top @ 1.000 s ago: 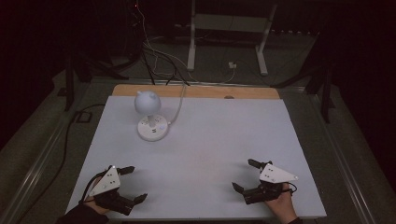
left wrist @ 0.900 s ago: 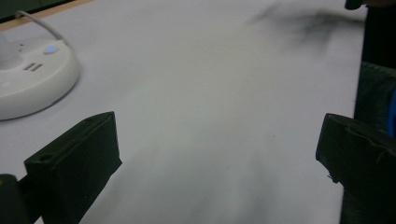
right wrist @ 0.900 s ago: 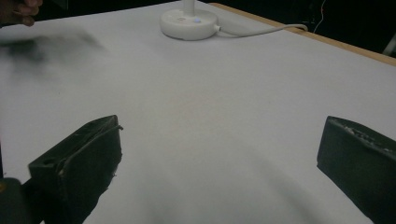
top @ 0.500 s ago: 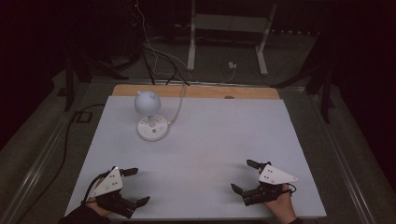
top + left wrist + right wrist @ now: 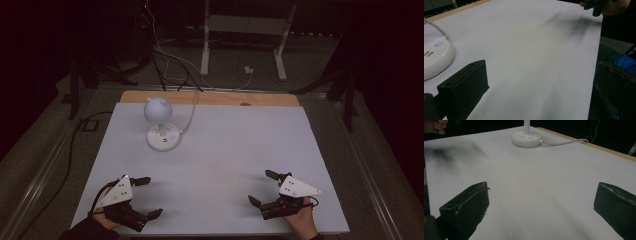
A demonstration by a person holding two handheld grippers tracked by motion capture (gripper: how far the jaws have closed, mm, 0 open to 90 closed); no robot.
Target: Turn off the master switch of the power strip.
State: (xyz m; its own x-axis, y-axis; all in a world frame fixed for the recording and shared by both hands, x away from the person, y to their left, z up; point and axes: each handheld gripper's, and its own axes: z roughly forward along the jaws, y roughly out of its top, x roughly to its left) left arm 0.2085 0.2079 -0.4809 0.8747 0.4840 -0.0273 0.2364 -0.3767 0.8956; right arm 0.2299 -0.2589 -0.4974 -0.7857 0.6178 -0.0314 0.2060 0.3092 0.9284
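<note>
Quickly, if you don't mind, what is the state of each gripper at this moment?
Left gripper: open, holding nothing, above the white table near its front edge.
Right gripper: open, holding nothing, also near the front edge.

White-topped table [image 5: 220, 165] — small white lamp [image 5: 162, 125] at far left.

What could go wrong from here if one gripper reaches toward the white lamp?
1. The lamp carries a round head on a thin stem; a push high up may tip it.
2. Its white cable runs off the far table edge; a snag might drag the base.
3. Both the left gripper and right gripper are open and empty, near the front edge.
</note>
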